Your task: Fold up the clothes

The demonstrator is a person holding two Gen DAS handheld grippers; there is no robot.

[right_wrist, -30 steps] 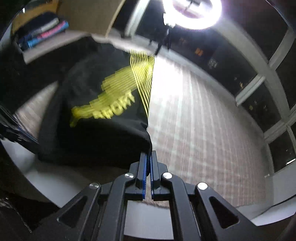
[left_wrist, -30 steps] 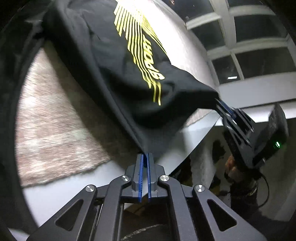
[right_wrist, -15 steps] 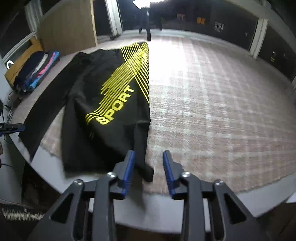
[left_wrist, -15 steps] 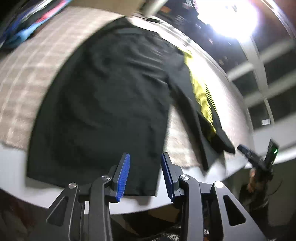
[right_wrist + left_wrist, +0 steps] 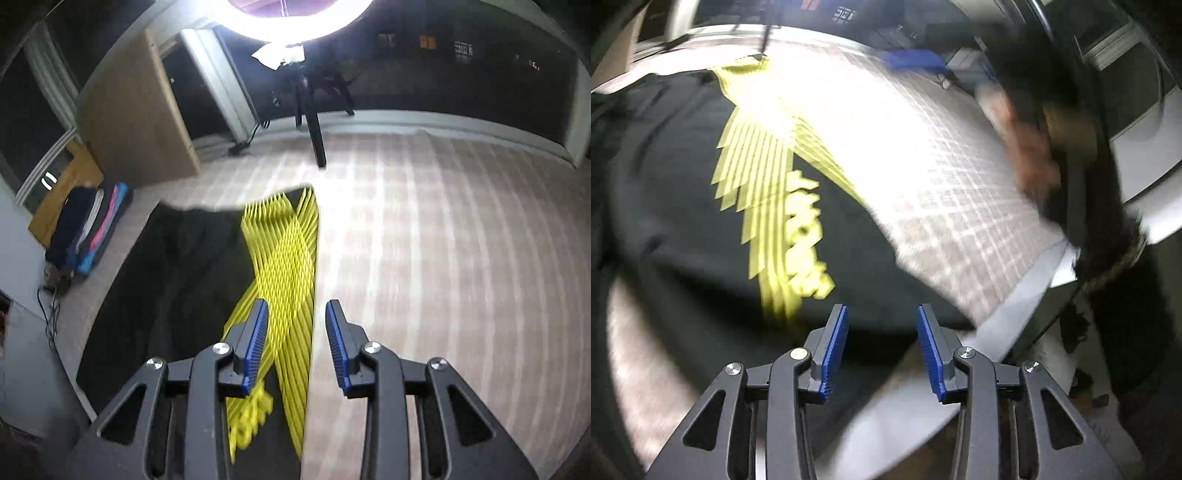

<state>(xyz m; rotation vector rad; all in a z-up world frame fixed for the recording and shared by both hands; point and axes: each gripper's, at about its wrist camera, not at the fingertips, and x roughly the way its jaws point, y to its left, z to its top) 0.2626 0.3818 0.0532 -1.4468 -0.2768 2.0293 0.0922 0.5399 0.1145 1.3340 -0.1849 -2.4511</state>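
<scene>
Both grippers have let go of the black shirt (image 5: 184,288) they had pinched a second ago, and it now lies on the plaid cloth (image 5: 443,258) with one side folded over, the yellow stripes and lettering facing up! The left gripper (image 5: 882,347) hangs over the near hem, blue pads well apart and nothing between them. The right gripper (image 5: 295,343) sits above the folded edge where the stripes run, jaws spread wide and empty too. In the left wrist view the person's right hand (image 5: 1030,155) blurs across the far side of the table (image 5: 1015,317). So one lengthwise fold looks done, judging by the straight edge. The other side and the crosswise folds appear to remain. A stack of folded clothes (image 5: 88,229) waits off to the left.
</scene>
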